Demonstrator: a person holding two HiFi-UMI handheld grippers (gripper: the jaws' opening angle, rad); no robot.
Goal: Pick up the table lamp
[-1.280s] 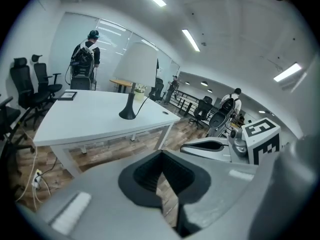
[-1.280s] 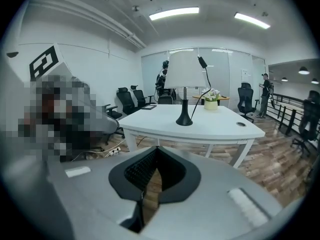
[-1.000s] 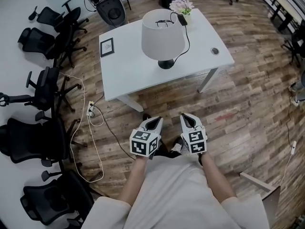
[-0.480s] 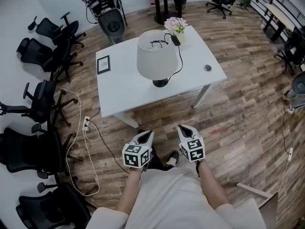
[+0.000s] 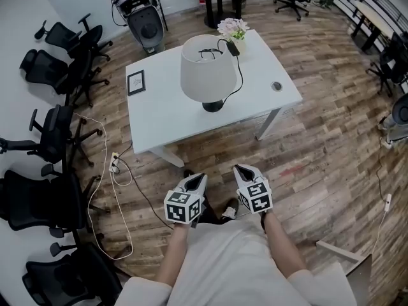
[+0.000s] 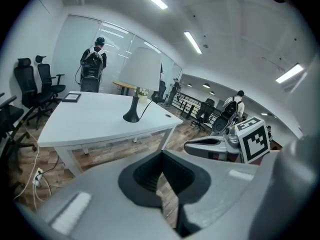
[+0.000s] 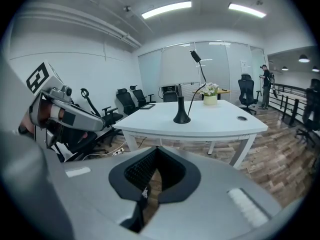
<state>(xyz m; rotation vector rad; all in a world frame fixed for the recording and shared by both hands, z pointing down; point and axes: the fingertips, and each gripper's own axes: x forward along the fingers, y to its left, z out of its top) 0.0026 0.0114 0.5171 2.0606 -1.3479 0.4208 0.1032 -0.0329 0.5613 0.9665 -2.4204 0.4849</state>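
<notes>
The table lamp (image 5: 207, 69) has a wide white shade, a black stem and a round black base (image 5: 212, 106). It stands upright in the middle of the white table (image 5: 166, 123), and its black cord runs back to a plug (image 5: 233, 46). My left gripper (image 5: 199, 178) and right gripper (image 5: 241, 169) hang side by side over the floor, short of the table's front edge. Both are shut and hold nothing. The left gripper view shows the lamp (image 6: 141, 66) across the table. In the right gripper view the lamp's base (image 7: 181, 119) is plain and the shade is washed out.
On the table are a small pot of flowers (image 5: 233, 27), a dark picture frame (image 5: 136, 81) and a cable grommet (image 5: 276, 86). Several black office chairs (image 5: 51, 126) line the left side. A power strip and white cable (image 5: 115, 164) lie on the wooden floor.
The head view has shifted, and the table and lamp now sit a little lower and further left in it. Both grippers stay shut and level, slightly nearer the table edge.
</notes>
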